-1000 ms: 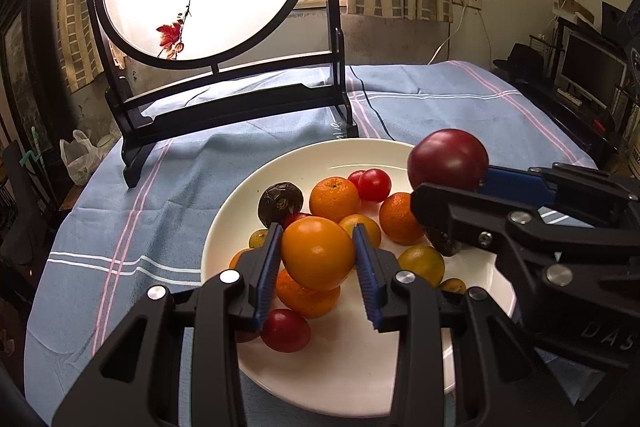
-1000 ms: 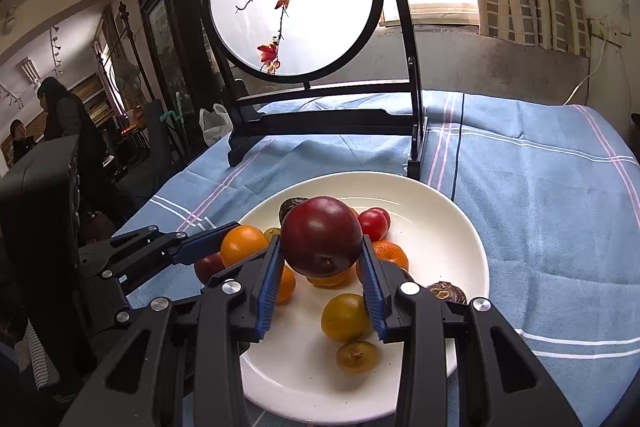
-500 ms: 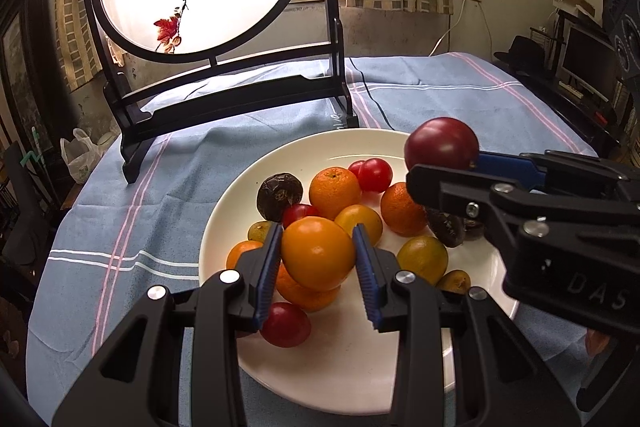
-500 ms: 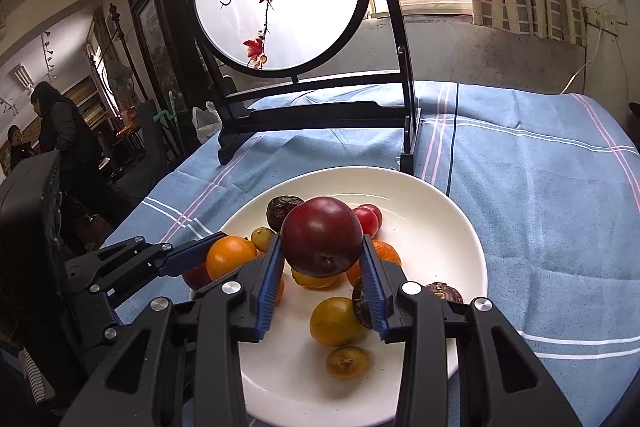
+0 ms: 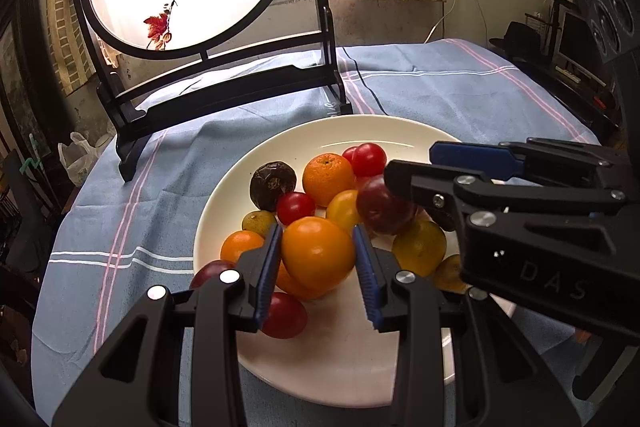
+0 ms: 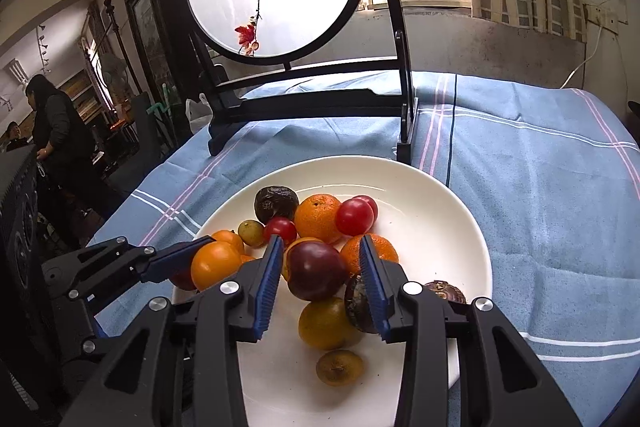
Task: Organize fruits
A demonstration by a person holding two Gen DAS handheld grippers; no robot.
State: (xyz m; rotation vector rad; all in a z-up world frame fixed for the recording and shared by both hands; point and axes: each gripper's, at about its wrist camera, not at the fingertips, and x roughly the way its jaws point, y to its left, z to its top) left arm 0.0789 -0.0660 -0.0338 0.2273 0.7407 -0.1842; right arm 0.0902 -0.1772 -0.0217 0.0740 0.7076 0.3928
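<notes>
Now left hand-held gripper (image 5: 318,259) clamped on orange (image 5: 318,253), right hand-held gripper (image 6: 320,269) parted around plum (image 6: 316,270) over plate (image 6: 440,219)

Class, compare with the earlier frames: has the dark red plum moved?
Yes. The dark red plum has dropped out of the right gripper onto the fruit pile, lower against the white plate rim.

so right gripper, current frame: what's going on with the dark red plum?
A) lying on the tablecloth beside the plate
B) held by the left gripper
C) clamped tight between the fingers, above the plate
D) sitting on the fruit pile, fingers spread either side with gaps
D: in the right wrist view the dark red plum rests on the fruit in the white plate, and the right gripper shows gaps on both sides of it.
</notes>
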